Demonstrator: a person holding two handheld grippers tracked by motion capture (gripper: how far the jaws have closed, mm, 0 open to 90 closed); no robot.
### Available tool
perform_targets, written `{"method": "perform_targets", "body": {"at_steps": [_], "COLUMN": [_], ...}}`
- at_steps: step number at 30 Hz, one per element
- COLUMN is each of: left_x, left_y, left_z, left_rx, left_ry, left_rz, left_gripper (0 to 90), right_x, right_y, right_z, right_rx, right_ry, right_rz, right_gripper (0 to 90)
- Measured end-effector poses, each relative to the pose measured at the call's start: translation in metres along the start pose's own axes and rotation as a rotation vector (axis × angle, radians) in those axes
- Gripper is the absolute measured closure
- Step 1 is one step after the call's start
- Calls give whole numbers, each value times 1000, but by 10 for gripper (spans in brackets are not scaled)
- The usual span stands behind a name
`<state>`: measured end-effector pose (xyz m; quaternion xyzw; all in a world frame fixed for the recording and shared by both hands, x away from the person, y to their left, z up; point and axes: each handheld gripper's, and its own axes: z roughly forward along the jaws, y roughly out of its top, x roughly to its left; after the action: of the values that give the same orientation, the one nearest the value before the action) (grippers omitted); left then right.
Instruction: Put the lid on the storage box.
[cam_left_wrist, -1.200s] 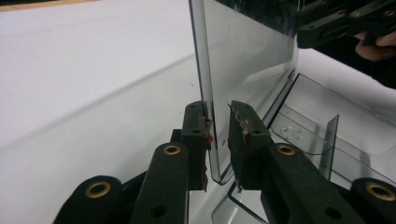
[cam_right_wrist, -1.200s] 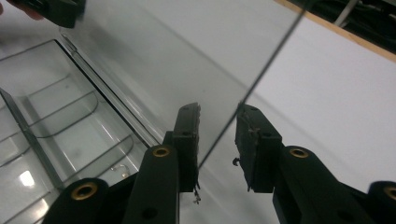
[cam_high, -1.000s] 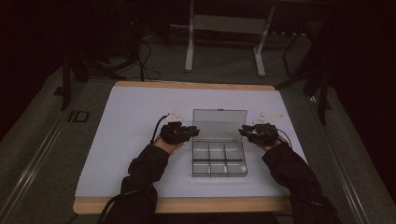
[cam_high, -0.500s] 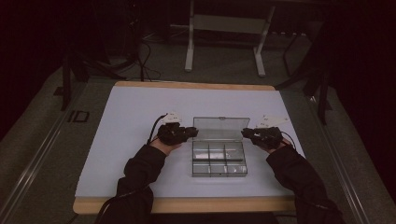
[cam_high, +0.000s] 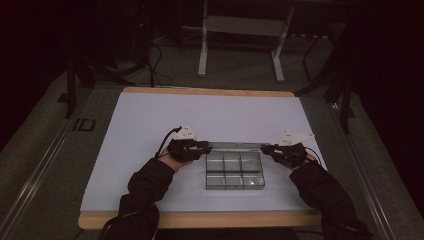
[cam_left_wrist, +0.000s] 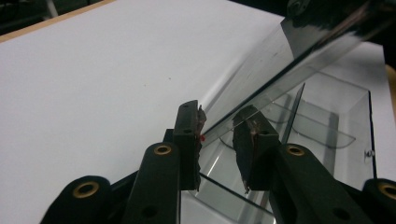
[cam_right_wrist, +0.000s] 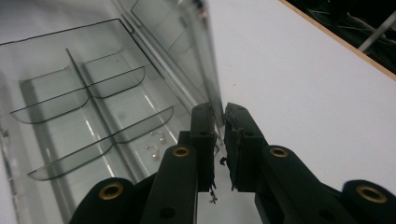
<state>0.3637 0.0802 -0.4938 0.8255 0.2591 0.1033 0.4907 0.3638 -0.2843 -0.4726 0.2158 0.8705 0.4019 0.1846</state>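
The white table (cam_high: 150, 130) carries a clear compartment box (cam_high: 234, 171) near its front middle, and the box sits where it did a second ago. What has changed is its hinged lid (cam_high: 235, 146): a second ago it was raised, its broad face showing above the tray, and now it has tipped over until from above it is just a thin strip along the box's far edge. The left gripper (cam_high: 206, 147) has the lid's left end between its narrowly parted jaws, which have just been opening slightly, and I cannot tell whether the pads press on it. The right gripper (cam_high: 265, 148) pinches the right end, nearly closed. Small metal bits (cam_right_wrist: 156, 145) lie in one compartment.
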Motion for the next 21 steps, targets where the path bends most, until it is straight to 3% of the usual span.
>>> {"method": "perform_targets", "body": {"at_steps": [4,21], "left_x": [-10,-25], "left_y": [-3,-20], "left_z": [-4,-8], "left_rx": [35,97], "left_ry": [23,13], "left_rz": [49,97], "left_gripper": [717,698], "right_x": [5,18], "right_y": [-6,-26], "right_z": [-4,-6], "right_rx": [5,32], "right_ry": [14,48], "right_rz": [-13,-41], "right_gripper": [813,774]}}
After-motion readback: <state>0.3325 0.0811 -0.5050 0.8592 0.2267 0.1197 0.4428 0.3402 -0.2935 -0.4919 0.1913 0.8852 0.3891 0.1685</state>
